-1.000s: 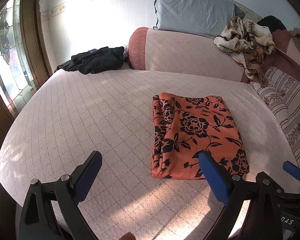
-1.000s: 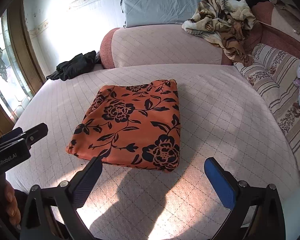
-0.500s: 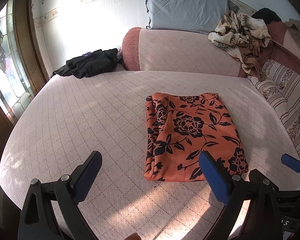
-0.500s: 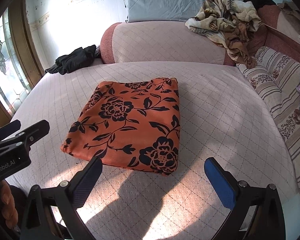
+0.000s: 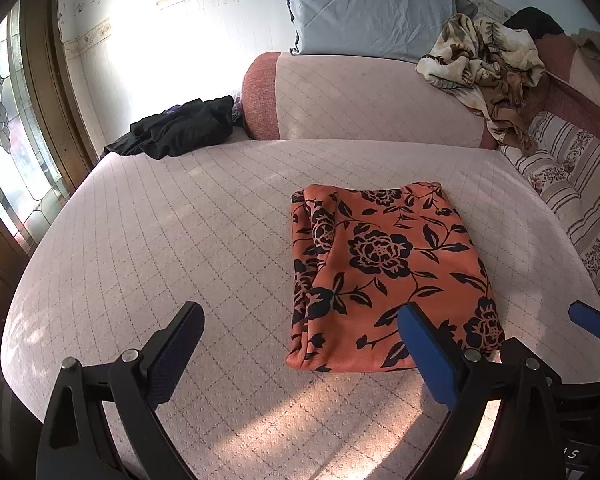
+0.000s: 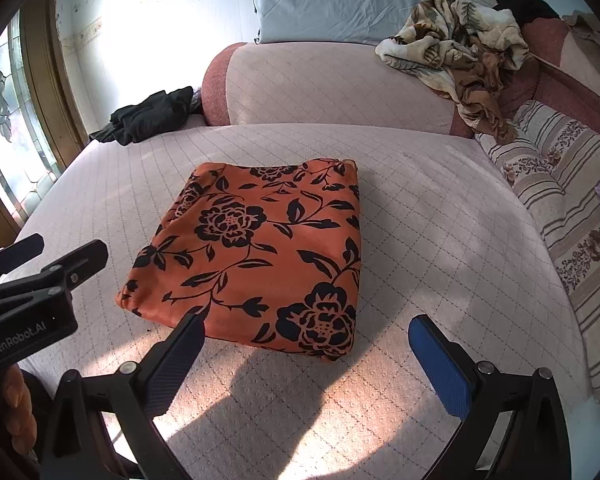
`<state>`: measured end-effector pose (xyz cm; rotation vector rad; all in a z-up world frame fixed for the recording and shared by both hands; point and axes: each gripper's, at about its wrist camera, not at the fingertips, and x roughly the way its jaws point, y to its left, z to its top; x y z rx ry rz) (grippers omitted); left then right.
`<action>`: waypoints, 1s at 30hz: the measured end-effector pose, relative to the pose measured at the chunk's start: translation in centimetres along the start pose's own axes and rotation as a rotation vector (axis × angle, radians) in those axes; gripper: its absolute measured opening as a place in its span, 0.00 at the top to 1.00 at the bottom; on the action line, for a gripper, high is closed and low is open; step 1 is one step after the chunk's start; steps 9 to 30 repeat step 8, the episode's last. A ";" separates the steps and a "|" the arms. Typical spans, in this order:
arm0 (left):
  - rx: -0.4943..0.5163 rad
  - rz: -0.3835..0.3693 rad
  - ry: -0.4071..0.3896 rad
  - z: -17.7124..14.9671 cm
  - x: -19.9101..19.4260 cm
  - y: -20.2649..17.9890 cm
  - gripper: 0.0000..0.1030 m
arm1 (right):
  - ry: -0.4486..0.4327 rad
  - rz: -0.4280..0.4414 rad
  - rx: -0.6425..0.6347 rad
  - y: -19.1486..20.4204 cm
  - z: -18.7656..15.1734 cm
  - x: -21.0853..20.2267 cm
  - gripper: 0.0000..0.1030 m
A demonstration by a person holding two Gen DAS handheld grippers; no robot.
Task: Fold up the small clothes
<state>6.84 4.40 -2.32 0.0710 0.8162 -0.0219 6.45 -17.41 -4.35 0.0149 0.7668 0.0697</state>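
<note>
An orange garment with black flowers [image 5: 384, 276] lies folded into a flat rectangle on the pink quilted sofa seat [image 5: 188, 232]; it also shows in the right wrist view [image 6: 260, 256]. My left gripper [image 5: 300, 344] is open and empty, just short of the garment's near edge, its right finger in front of the near right part. My right gripper [image 6: 304, 356] is open and empty, above the seat at the garment's near edge. The left gripper also shows at the left of the right wrist view [image 6: 40, 276].
A black clothes pile [image 5: 180, 128] lies at the seat's far left. A grey pillow [image 5: 372, 12] and a crumpled beige floral cloth [image 5: 488, 68] sit on the backrest. A striped cushion [image 6: 556, 208] lines the right side. A window [image 5: 4, 132] is at left.
Both grippers have moved slightly toward the folded garment, which looks a little larger and lower in view. The garment has not moved. Both grippers stay open.
</note>
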 end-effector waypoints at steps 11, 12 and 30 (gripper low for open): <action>-0.002 -0.008 -0.002 0.5 0.6 -0.1 0.06 | 0.005 0.004 -0.002 0.0 0.6 0.8 0.00; -0.002 -0.008 -0.002 0.5 0.6 -0.1 0.06 | 0.005 0.004 -0.002 0.0 0.6 0.8 0.00; -0.002 -0.008 -0.002 0.5 0.6 -0.1 0.06 | 0.005 0.004 -0.002 0.0 0.6 0.8 0.00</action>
